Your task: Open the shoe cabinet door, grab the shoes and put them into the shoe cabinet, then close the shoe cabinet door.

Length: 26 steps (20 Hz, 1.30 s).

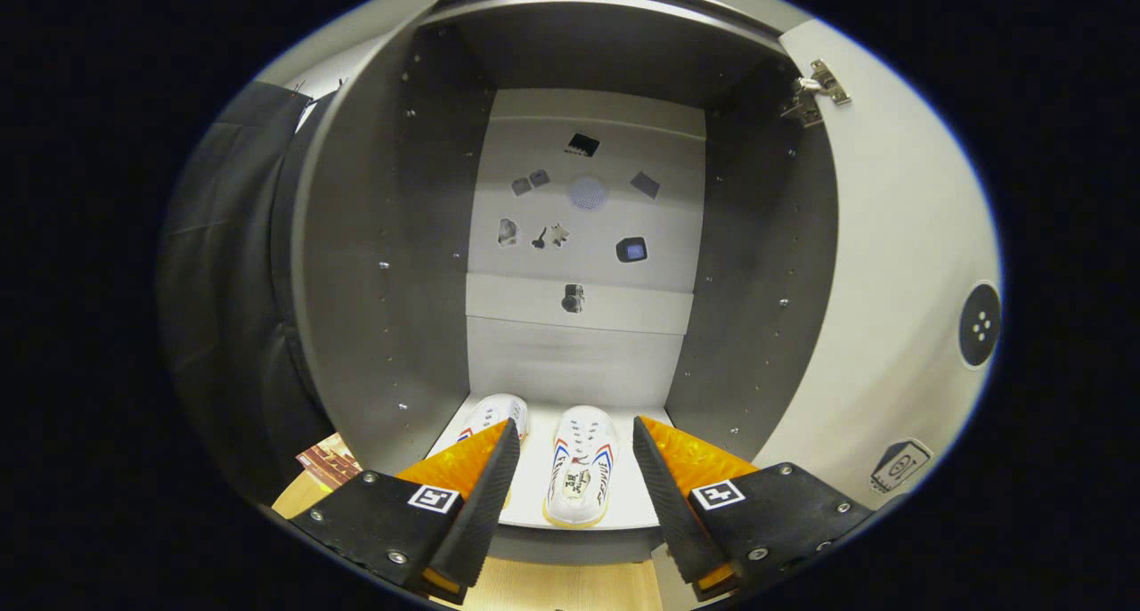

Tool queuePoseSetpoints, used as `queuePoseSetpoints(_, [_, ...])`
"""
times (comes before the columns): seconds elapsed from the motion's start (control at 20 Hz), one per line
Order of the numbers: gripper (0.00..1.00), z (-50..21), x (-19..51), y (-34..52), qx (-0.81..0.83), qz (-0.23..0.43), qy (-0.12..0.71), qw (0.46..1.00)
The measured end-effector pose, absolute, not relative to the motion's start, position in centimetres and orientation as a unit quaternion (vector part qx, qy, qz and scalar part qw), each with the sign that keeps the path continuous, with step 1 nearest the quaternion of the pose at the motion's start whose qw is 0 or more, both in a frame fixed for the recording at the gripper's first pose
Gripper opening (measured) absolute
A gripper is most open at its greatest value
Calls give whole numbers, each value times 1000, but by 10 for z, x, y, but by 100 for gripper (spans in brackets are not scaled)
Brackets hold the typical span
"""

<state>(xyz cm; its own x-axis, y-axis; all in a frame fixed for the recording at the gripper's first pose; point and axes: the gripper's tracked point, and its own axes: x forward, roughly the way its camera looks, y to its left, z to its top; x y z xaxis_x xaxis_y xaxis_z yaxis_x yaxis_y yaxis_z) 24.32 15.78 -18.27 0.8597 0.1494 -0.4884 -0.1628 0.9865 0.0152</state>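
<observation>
The shoe cabinet [374, 237] stands open ahead of me, grey inside with a pale back panel. Its white door [891, 264] is swung out to the right, the hinge [815, 90] showing at its top. Two white shoes with red and blue stripes lie side by side on the cabinet floor, toes pointing inward. One shoe [581, 468] lies between and just beyond my fingers. The other shoe [495, 412] is partly hidden behind my left finger [481, 477]. My gripper [574, 486] is open, with nothing held, just outside the cabinet's front edge.
Small dark fittings and holes dot the cabinet's back panel [579, 228]. Black cloth [223, 281] hangs left of the cabinet. A wooden floor [570, 589] shows below the fingers. A dark round knob [980, 324] sits on the door's face.
</observation>
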Motion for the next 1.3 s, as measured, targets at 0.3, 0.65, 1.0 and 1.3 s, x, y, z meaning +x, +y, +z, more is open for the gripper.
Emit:
queuePoseSetpoints(0.3, [87, -157, 176, 130, -17, 70, 245, 967])
queuePoseSetpoints(0.65, [90, -113, 101, 64, -29, 19, 230, 973])
queuePoseSetpoints(1.0, [91, -95, 18, 3, -8, -29, 234, 972])
queuePoseSetpoints(1.3, [90, -80, -27, -46, 4, -58, 234, 971])
